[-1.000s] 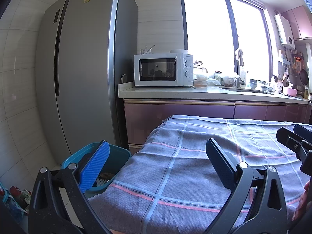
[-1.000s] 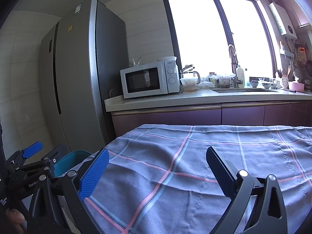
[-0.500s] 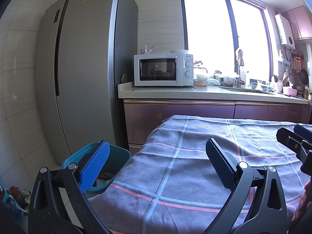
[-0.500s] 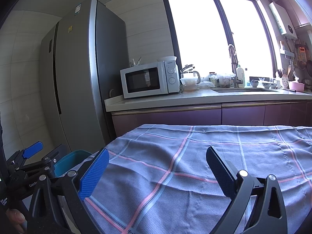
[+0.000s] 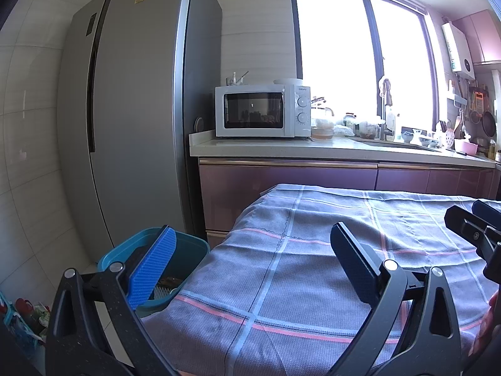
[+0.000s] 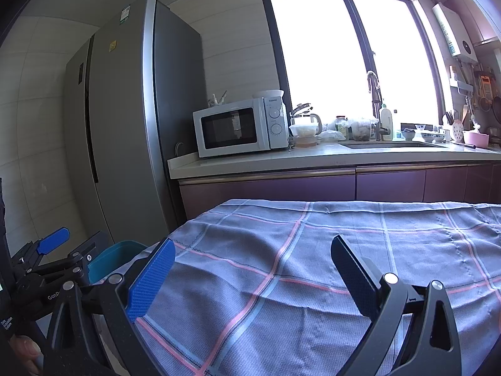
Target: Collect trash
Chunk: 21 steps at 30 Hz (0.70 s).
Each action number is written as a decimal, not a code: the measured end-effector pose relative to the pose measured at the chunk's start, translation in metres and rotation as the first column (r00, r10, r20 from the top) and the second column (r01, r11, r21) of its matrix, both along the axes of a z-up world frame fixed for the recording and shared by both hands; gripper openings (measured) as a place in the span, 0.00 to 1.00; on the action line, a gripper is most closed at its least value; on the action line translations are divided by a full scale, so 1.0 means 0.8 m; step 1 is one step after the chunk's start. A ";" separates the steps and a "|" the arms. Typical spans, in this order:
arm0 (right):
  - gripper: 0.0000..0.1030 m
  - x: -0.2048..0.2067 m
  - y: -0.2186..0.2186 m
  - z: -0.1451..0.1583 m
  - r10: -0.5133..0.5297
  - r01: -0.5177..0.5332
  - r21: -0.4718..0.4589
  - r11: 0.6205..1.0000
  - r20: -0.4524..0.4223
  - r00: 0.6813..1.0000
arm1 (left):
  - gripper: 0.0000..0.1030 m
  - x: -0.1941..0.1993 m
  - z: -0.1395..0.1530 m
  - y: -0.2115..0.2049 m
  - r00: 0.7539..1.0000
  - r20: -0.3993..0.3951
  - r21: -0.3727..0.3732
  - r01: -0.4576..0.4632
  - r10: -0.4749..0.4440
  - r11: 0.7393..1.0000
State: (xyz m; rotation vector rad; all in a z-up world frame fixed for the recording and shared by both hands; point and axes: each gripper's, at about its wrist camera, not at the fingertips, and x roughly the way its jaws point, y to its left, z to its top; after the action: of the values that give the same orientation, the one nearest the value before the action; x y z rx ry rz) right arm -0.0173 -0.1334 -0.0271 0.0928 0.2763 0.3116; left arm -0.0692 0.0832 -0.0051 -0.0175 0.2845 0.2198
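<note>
A teal trash bin (image 5: 188,250) stands on the floor at the table's left end, with some dark scraps inside; its rim also shows in the right wrist view (image 6: 116,257). My left gripper (image 5: 250,244) is open and empty, held over the table's left corner beside the bin. My right gripper (image 6: 250,257) is open and empty, over the tablecloth. No loose trash shows on the cloth.
A table under a grey checked cloth (image 5: 344,250) fills the foreground. A tall grey fridge (image 5: 134,109) stands left. A counter (image 6: 313,156) behind carries a white microwave (image 6: 241,127), jars, bowls and a sink. Small items lie on the floor at far left (image 5: 28,313).
</note>
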 end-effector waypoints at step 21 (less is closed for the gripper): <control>0.94 0.001 -0.005 0.001 0.000 0.000 0.008 1.000 -0.006 1.000 | 0.94 0.005 -0.004 -0.007 1.000 -0.008 -0.001 0.016 -0.016 1.000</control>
State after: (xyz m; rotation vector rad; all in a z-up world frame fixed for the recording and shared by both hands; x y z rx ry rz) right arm -0.0163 -0.1370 -0.0262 0.1014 0.2806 0.3128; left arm -0.0652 0.0774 -0.0082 -0.0154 0.2929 0.2043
